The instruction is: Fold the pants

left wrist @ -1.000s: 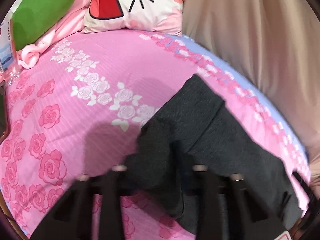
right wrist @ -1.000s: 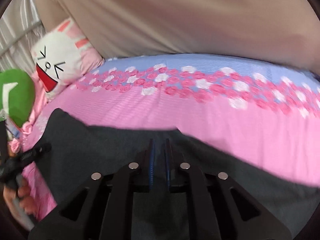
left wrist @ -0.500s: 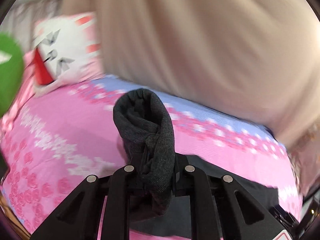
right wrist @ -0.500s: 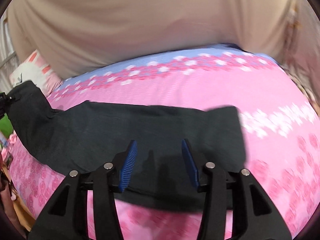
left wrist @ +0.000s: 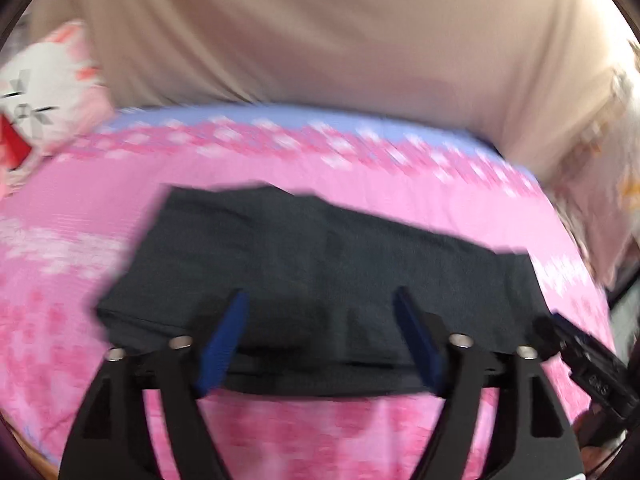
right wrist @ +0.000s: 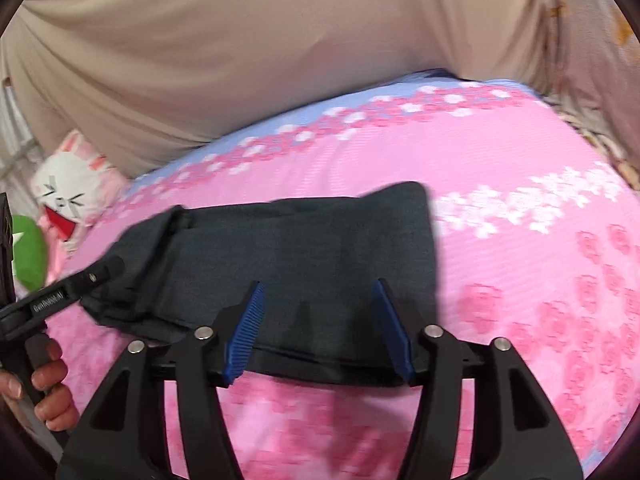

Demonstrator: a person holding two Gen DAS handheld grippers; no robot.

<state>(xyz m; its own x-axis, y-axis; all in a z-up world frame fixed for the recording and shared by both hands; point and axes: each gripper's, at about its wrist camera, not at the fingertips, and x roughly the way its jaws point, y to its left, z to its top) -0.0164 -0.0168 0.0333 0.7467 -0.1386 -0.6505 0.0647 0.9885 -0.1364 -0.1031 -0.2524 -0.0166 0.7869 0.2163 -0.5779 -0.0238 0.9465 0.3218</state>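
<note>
left gripper (left wrist: pixel 320 320): jaws opening wide, blue pads clear of the cloth, nothing pinched. right gripper (right wrist: pixel 316 320): jaws opening too, empty, poised over the near hem. below both, dark grey pants (right wrist: pixel 288 264) folded flat on the pink floral bedsheet (right wrist: pixel 520 280). cartoon pillow (right wrist: pixel 72 200) far left, beige curtain (left wrist: pixel 320 40) behind.

bed: pink floral sheet (right wrist: pixel 500 152) | backdrop: beige curtain (right wrist: pixel 260 40)
</note>
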